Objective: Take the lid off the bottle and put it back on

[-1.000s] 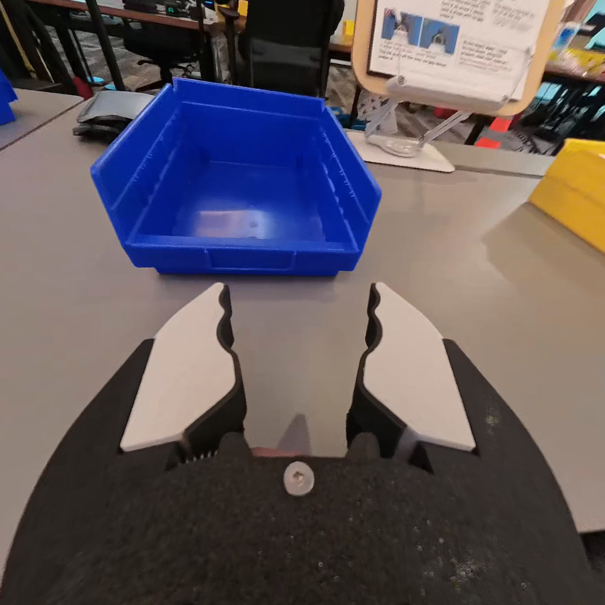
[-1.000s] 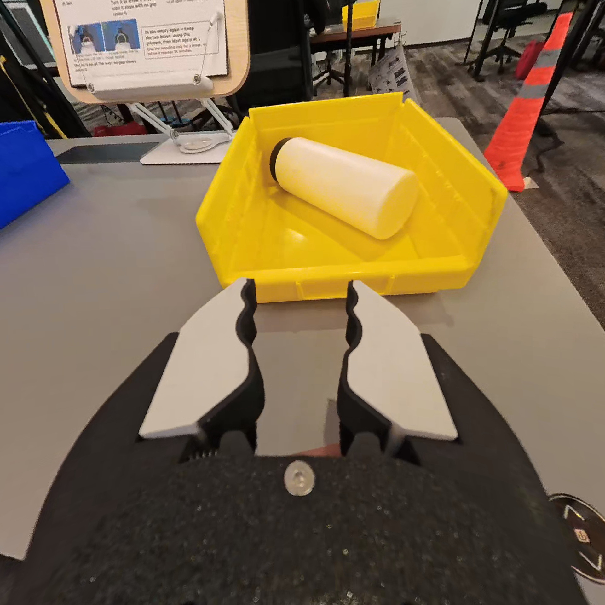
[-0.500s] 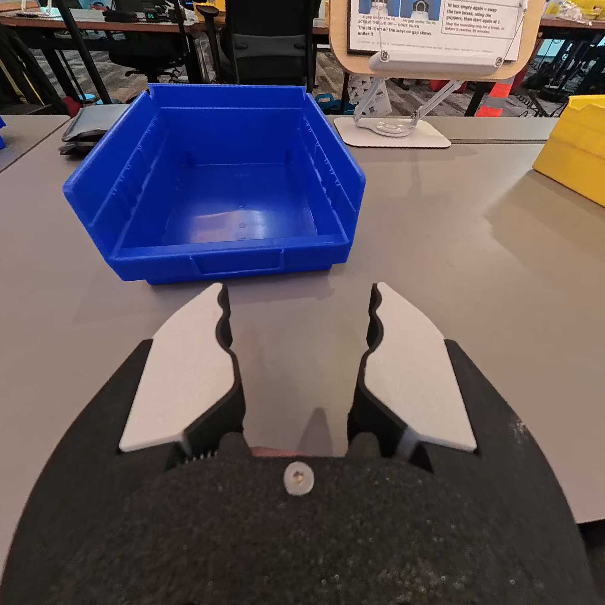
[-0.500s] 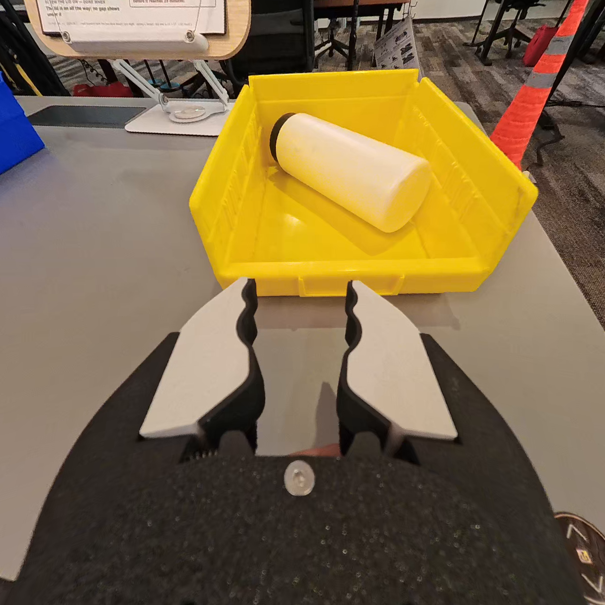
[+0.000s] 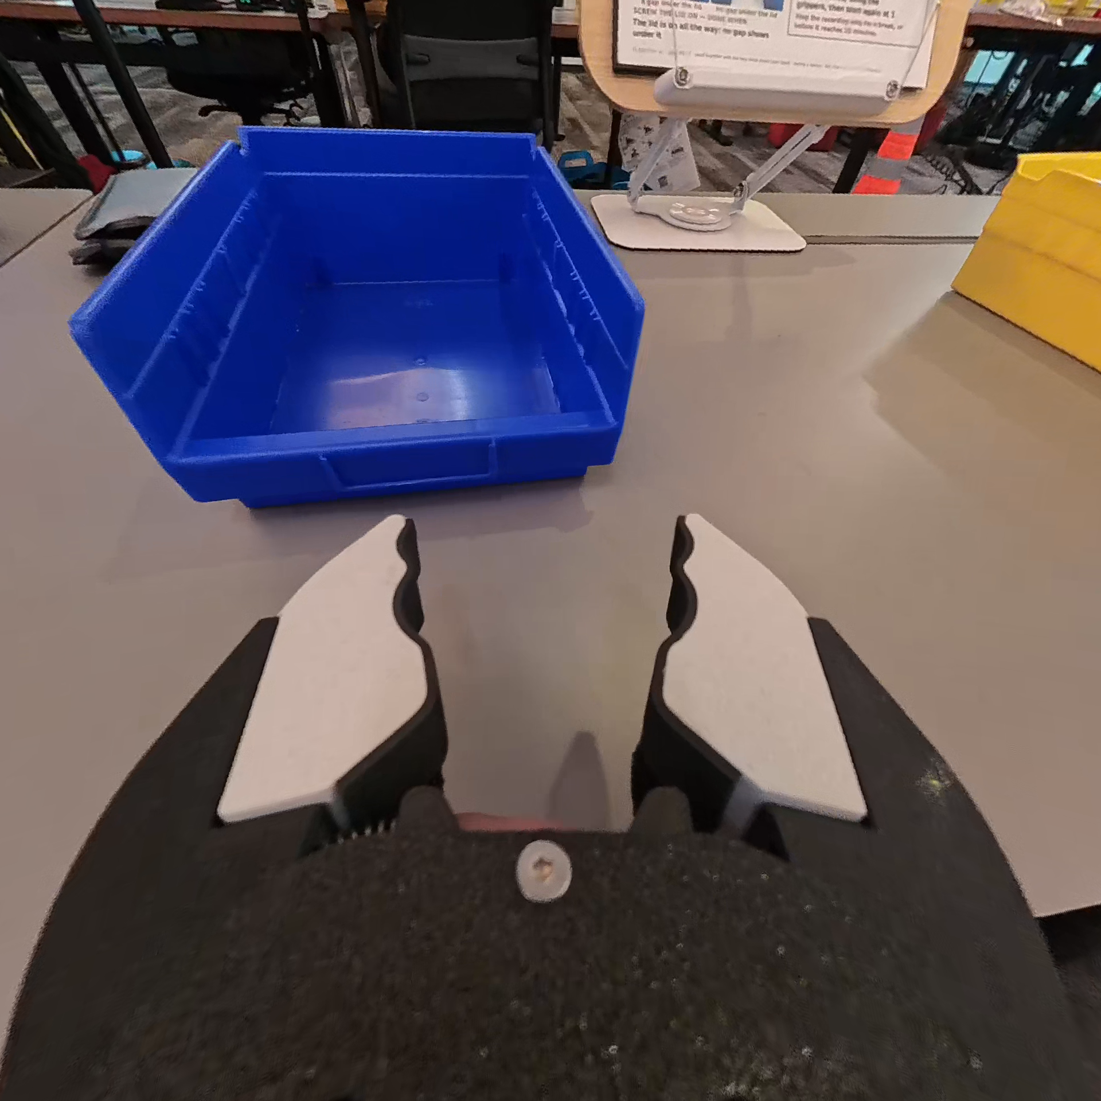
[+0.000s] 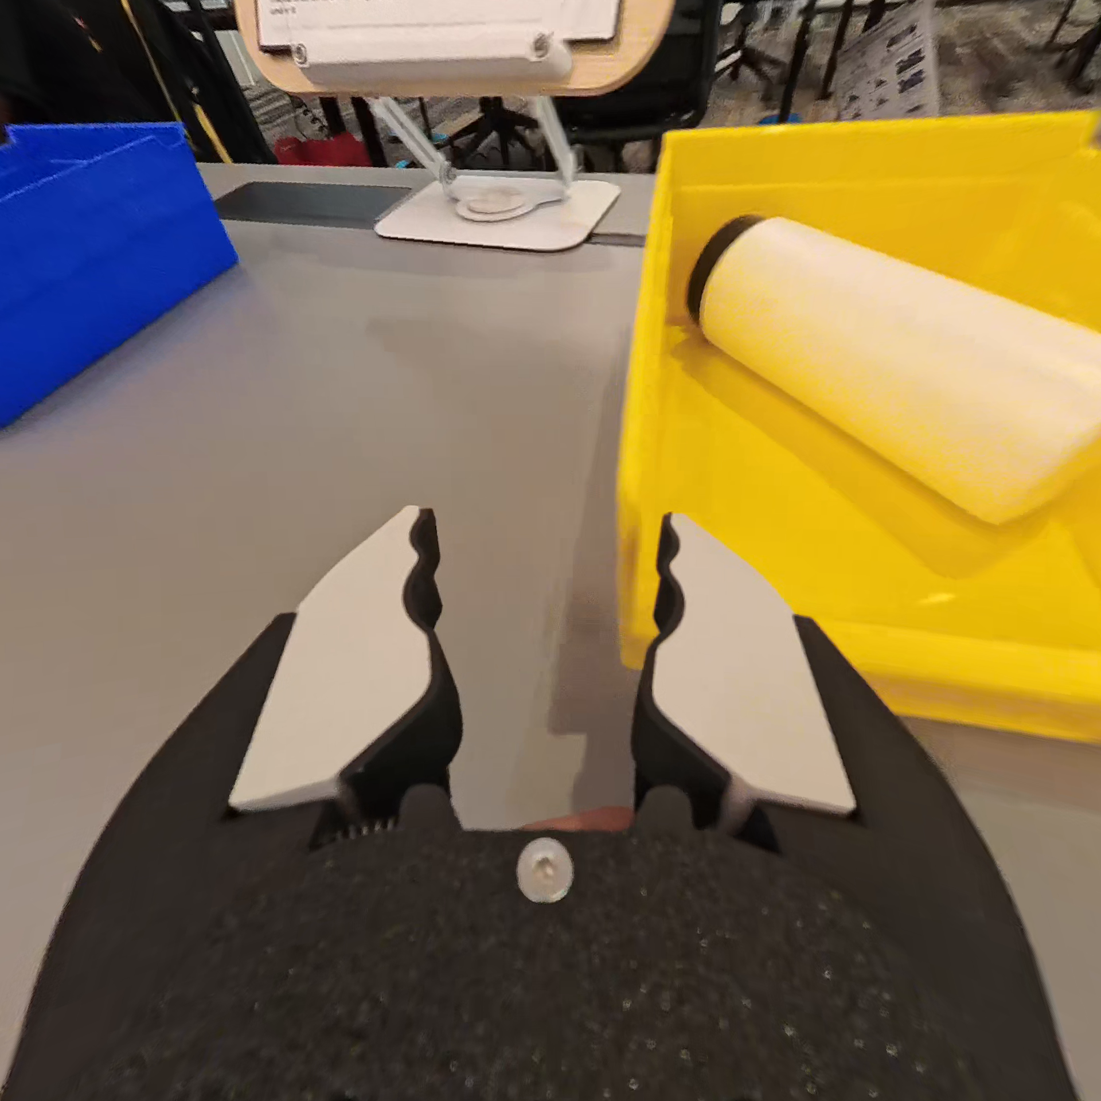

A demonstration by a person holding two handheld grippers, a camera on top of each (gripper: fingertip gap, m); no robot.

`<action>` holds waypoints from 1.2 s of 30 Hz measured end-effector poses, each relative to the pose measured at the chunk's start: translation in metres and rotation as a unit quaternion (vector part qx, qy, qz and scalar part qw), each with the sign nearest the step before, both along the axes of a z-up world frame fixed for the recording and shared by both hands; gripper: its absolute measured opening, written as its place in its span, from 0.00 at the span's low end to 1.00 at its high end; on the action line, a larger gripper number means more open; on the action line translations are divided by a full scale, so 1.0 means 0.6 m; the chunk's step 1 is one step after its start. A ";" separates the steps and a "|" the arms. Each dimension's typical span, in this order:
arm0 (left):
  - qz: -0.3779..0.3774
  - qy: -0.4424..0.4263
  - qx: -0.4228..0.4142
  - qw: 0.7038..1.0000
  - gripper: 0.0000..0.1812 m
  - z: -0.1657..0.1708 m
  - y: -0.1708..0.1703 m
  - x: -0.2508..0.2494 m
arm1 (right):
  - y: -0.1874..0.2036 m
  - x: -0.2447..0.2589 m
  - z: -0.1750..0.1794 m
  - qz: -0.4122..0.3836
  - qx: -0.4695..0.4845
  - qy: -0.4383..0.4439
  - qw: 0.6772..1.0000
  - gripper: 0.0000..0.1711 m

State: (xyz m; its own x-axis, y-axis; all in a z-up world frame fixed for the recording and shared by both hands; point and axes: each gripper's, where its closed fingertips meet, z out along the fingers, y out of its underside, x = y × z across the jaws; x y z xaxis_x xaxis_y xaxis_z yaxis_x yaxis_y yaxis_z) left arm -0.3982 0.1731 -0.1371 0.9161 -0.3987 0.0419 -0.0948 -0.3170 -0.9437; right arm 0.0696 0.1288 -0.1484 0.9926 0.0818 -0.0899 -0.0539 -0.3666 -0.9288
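Note:
A cream bottle (image 6: 882, 369) with a black lid (image 6: 706, 268) lies on its side in the yellow bin (image 6: 649, 417), lid toward the bin's far left corner. My right gripper (image 6: 545, 518) is open and empty, just left of the bin's near left corner, with the right fingertip at the bin's wall. My left gripper (image 5: 545, 524) is open and empty above the grey table (image 5: 774, 476), just in front of the empty blue bin (image 5: 381, 465). The bottle does not show in the left wrist view.
A clipboard stand with a sheet stands on a white base (image 5: 697, 220) at the table's back edge; it also shows in the right wrist view (image 6: 500, 214). The yellow bin's corner (image 5: 1042, 262) lies at the right, the blue bin (image 6: 101, 256) at the left. Chairs and desks are behind.
My right gripper has swung left, so the yellow bin and bottle now sit to its right, and its jaws have opened wider. My left gripper has shifted slightly; the blue bin stays ahead.

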 end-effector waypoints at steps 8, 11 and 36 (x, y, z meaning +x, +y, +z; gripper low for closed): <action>-0.135 -0.018 0.007 0.991 0.49 0.012 -0.038 0.152 | 0.017 -0.153 0.020 0.155 0.025 0.016 0.988 0.37; -0.211 -0.039 0.037 0.976 0.48 0.032 -0.051 0.273 | -0.020 -0.162 0.027 0.169 0.046 -0.027 0.984 0.37; -0.209 0.047 -0.070 0.974 0.03 -0.038 0.063 0.595 | -0.053 0.066 -0.033 -0.234 -0.055 0.047 0.970 0.08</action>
